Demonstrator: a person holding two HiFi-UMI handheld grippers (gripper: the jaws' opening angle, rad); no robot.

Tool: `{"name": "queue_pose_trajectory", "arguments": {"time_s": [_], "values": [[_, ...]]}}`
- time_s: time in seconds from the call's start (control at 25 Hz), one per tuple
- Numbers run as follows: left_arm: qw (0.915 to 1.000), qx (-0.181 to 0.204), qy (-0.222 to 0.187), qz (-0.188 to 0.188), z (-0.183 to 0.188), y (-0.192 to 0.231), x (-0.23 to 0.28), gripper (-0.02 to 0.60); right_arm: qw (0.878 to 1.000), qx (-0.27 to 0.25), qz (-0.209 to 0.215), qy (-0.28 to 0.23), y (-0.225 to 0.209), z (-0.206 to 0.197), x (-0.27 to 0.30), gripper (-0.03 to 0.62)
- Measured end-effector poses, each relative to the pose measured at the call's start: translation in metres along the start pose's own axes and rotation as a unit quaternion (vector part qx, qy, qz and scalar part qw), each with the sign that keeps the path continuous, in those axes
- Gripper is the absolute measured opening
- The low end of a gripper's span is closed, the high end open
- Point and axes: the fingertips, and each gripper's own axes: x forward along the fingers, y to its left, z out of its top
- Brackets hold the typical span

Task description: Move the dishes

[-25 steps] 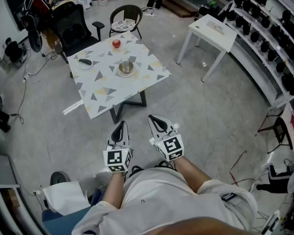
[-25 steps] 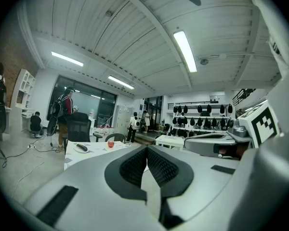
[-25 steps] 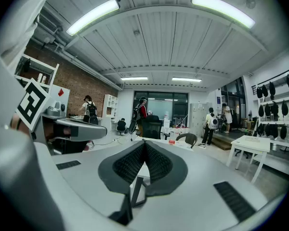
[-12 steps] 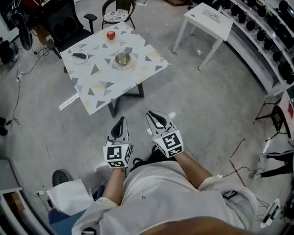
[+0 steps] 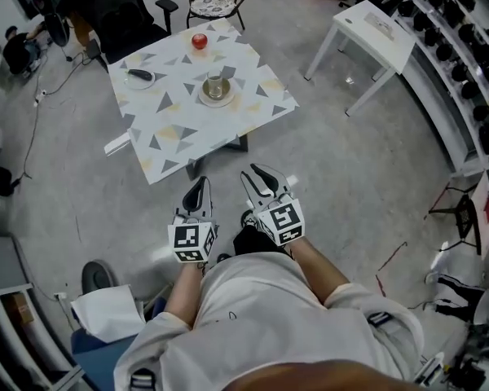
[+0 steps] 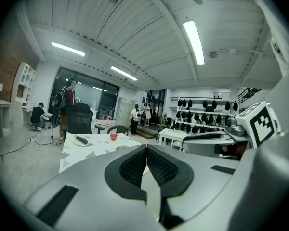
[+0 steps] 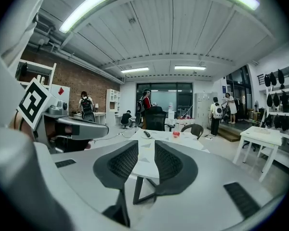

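While both grippers are being held low in front of the person, well apart from the table (image 5: 228,125), no dish is being touched; the left gripper (image 5: 198,190) is being held clenched, pads together on nothing; the right gripper (image 5: 259,179) is being held slightly released, its jaws having just been opening, with nothing between them. The dishes are being borne by the tabletop, which is being covered by a pale sheet printed with grey and yellow triangles; a round shallow plate (image 5: 205,100) carrying a clear glass (image 5: 216,83) is standing near the middle; a smaller plate (image 5: 130,82) carrying a dark oblong object (image 5: 139,75) is lying toward the left edge; a red apple (image 5: 199,41) is resting beyond. Both plates are being judged rigid, smooth, light and breakable; a rim grip is being advised, level carriage too, since the glass is likely to slide or tip.
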Motion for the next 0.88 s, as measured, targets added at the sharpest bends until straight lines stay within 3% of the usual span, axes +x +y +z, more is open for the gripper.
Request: {"name": "queue_pose_trajectory", "arguments": {"time_s": [0.28,0.88], "values": [[0.9996,0.003,0.009,0.027,0.02,0.007,0.076,0.02,1.0,-0.004,0.029,-0.003,-0.069,0.018,0.042,0.097],[0.9974,-0.011,0.051,0.05,0.015,0.006,0.197,0.02,0.998,0.015,0.058,0.019,-0.184,0.002,0.1,0.133]]}}
